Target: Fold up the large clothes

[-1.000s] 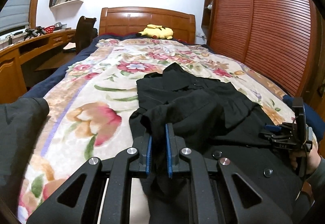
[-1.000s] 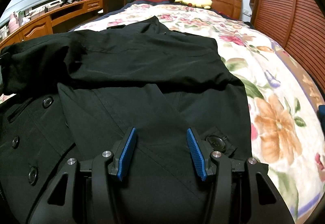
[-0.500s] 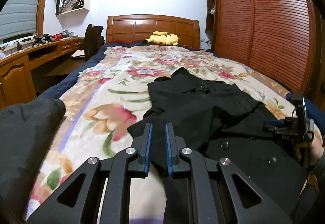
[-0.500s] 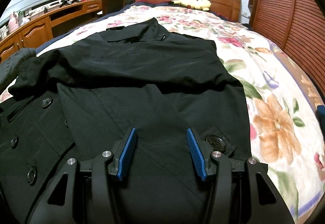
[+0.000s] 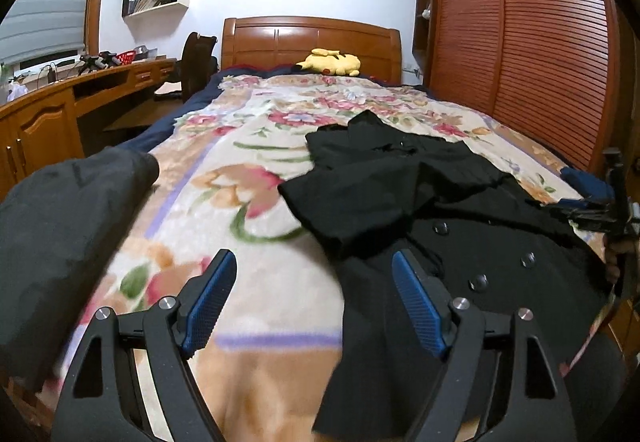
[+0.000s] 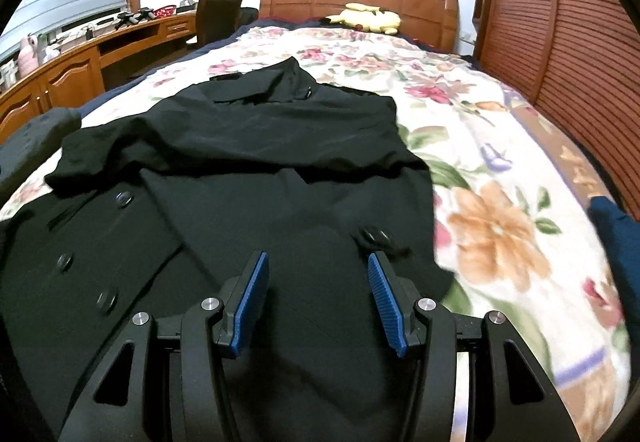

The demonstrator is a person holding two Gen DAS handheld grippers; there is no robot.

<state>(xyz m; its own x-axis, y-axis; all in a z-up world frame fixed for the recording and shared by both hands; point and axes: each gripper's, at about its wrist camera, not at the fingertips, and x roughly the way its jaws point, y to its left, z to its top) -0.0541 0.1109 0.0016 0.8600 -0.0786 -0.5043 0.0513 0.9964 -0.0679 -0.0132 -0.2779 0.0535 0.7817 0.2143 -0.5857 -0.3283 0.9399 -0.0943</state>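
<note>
The coat (image 6: pixel 248 177) lies flat on the bed (image 5: pixel 224 177). Its collar end points toward the headboard (image 5: pixel 312 41) and its hem end toward the foot, so its long axis runs the length of the bed. One sleeve is laid crosswise over the chest.

Left gripper (image 5: pixel 312 294): jaws spread wide, holding nothing. It hangs over the coat's edge on the desk (image 5: pixel 80 89) side. One blue pad is above the bedspread, the other above black cloth.

Right gripper (image 6: pixel 316 294): jaws apart, empty. It sits low over the hem half of the coat, on the wardrobe (image 6: pixel 560 13) side. Whether its fingertips touch the cloth cannot be told.

Key relation: the coat extends forward from both grippers, away toward the headboard. Each gripper is nearest its own hem corner. Judged from this, the next fold would carry the hem toward the collar, across the long axis.

Materials:
- Coat: black, matte, dense woven cloth with round dark buttons (image 5: pixel 478 282) in two rows. It should hold a crease but weigh on a single-point grip.
- Bedspread: soft, fuzzy, floral, and likely to drag against the coat.
- Pads: blue, ribbed.

A dark grey sleeve (image 5: pixel 60 234) fills the left view's desk side.
</note>
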